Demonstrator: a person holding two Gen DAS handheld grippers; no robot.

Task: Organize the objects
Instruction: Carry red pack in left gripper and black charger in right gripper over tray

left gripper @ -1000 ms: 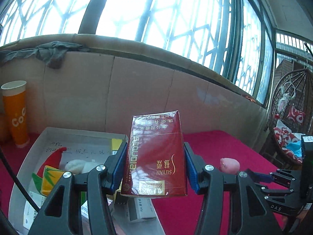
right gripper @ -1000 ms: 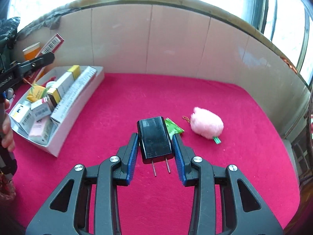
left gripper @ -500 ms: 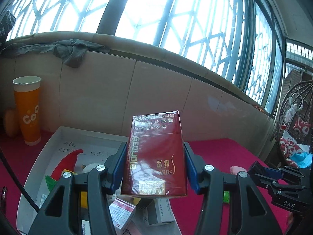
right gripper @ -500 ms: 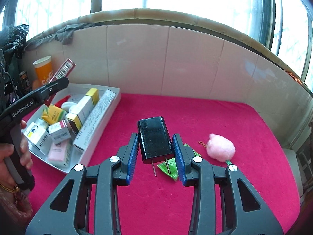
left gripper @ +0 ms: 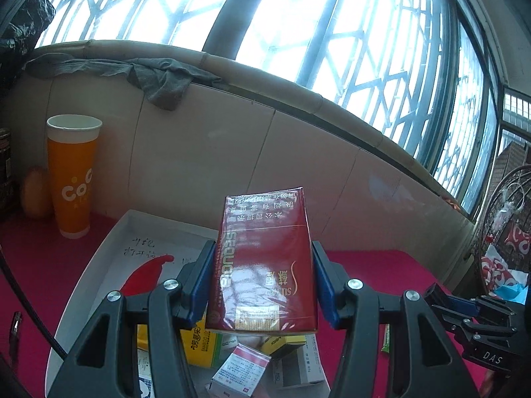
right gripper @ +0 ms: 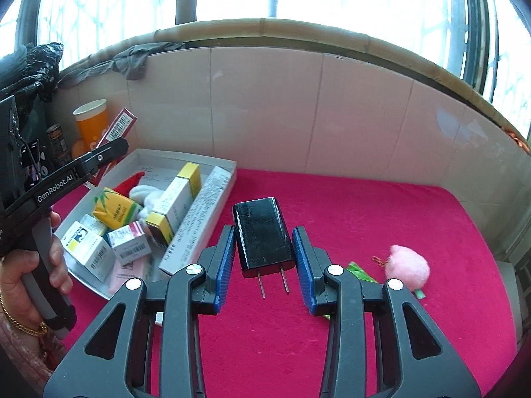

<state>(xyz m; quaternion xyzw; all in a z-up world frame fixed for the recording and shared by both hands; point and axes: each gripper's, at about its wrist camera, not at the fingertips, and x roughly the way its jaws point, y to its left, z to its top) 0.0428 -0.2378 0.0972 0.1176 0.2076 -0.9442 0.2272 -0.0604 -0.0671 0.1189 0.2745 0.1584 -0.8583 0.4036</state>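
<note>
tray (right gripper: 99, 288) nearer; charger (right gripper: 263, 236) prongs toward camera.

"SEQUOIA" and "SUYAN" on red cigarette pack (left gripper: 265, 265), "CoCo" on orange cup (left gripper: 73, 179), "GenRobot.AI" on left gripper (right gripper: 109, 152)

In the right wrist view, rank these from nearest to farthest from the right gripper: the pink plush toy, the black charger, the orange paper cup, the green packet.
1. Black charger, between the right gripper fingers.
2. Green packet, on the red cloth just right of the right finger.
3. Pink plush toy, farther right, beyond the packet.
4. Orange paper cup, far left by the wall, behind the white tray.
</note>
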